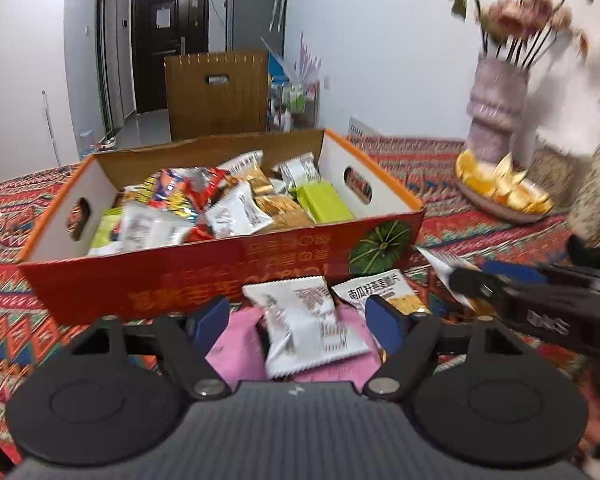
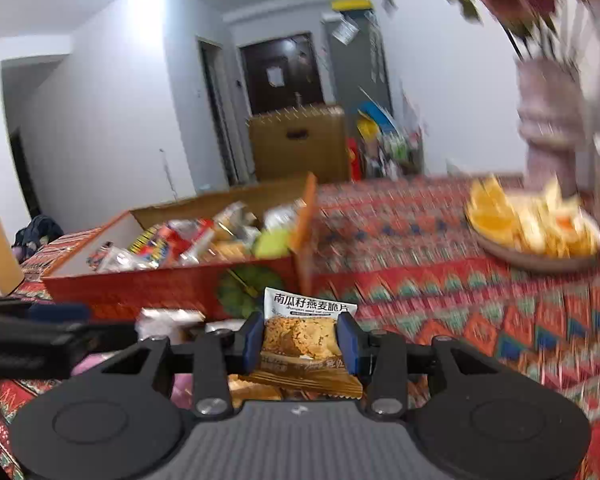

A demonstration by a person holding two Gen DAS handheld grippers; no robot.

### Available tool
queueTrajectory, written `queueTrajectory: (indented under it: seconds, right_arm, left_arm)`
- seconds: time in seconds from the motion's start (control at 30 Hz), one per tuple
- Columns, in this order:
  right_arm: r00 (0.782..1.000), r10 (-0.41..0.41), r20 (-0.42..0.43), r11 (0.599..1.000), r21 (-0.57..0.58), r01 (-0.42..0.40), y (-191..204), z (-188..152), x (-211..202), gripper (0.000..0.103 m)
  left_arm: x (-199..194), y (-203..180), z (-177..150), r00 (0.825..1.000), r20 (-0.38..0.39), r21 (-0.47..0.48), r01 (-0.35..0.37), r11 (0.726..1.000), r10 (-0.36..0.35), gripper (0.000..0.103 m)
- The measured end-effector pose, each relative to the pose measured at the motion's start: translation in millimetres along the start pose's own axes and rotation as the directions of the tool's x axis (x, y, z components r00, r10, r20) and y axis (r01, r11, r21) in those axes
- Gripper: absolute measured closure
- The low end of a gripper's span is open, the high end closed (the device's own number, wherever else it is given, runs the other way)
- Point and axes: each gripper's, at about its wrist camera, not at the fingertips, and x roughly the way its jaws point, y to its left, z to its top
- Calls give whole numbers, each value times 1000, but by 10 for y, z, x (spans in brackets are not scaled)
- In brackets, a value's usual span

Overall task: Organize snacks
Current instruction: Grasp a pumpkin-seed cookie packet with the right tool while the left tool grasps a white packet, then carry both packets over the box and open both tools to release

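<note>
Two tools at work over a patterned bench (image 1: 440, 168), beside an orange carton (image 1: 204, 276) already heaped with mixed snack packets. Right tool (image 2: 302, 340): pads closed on a gold-and-white oat crisp packet (image 2: 304, 344), gripped across its middle and raised in front of the carton. Left tool (image 1: 300, 320): parted wide, straddling a white sachet (image 1: 308, 324) lying on a pink packet (image 1: 236, 352) just short of the carton wall; no contact visible. Handling, by judgement: light, crinkly foil pillows, slippery and soft, contents brittle; best pinched gently across the flat body or on a crimped end seal. Legible print: "南瓜籽燕麦脆片" on the held packet; carton lettering upside down and unread, with a green pumpkin picture at one end. Background: vase of flowers (image 1: 498, 112) and plate of orange slices (image 1: 500, 192), both blurred.
</note>
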Motion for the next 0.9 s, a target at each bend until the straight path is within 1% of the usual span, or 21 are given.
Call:
queueTrajectory:
  seconds: [0.03, 0.07, 0.13, 0.2, 0.27, 0.33, 0.43, 0.57, 0.63, 0.7, 0.77, 0.9]
  right_arm:
    - [1000, -7, -9, 1000, 15, 7, -46, -7, 2, 64]
    - [1000, -2, -1, 1000, 26, 2, -81, 4, -12, 64]
    - [1000, 28, -1, 998, 57, -28, -168, 22, -26, 64]
    - [1000, 22, -10, 999, 48, -22, -176, 4, -32, 64]
    - [1000, 28, -13, 999, 29, -28, -132, 2, -17, 64]
    - [999, 43, -13, 999, 19, -43, -111, 11, -18, 64]
    - [999, 43, -16, 999, 23, -43, -90, -9, -30, 64]
    - [999, 46, -14, 999, 11, -45, -68, -6, -39, 64]
    - [997, 69, -19, 998, 7, -69, -29, -18, -41, 64]
    - [997, 71, -27, 997, 1, -71, 27, -38, -72, 64]
    - [998, 60, -2, 998, -29, -60, 147, -53, -222, 64]
    - [992, 124, 37, 992, -30, -123, 349, -138, -651, 64]
  left_arm:
    - [78, -30, -1, 1000, -6, 7, -5, 1000, 5, 27]
    - [169, -52, -7, 1000, -19, 9, -10, 1000, 10, 28]
    - [309, -56, -27, 998, -58, -5, -26, 1000, 25, 43]
    - [348, -44, -33, 998, -53, -16, -47, 999, 46, 52]
    - [338, -37, -12, 998, -57, -19, -38, 999, 36, 59]
    - [283, -25, -3, 998, -59, -15, -24, 1000, 23, 60]
    - [129, -6, 8, 999, -41, -13, -36, 999, 36, 60]
    - [-232, 92, -32, 999, 11, -50, -37, 998, 38, 60]
    - [-423, 162, -101, 999, 10, -69, -52, 996, 52, 60]
    - [-608, 240, -174, 998, 14, -93, -56, 994, 57, 60]
    - [-844, 359, -267, 998, 27, -126, -51, 991, 54, 60]
    - [-1274, 588, -454, 996, 62, -209, -52, 977, 67, 60]
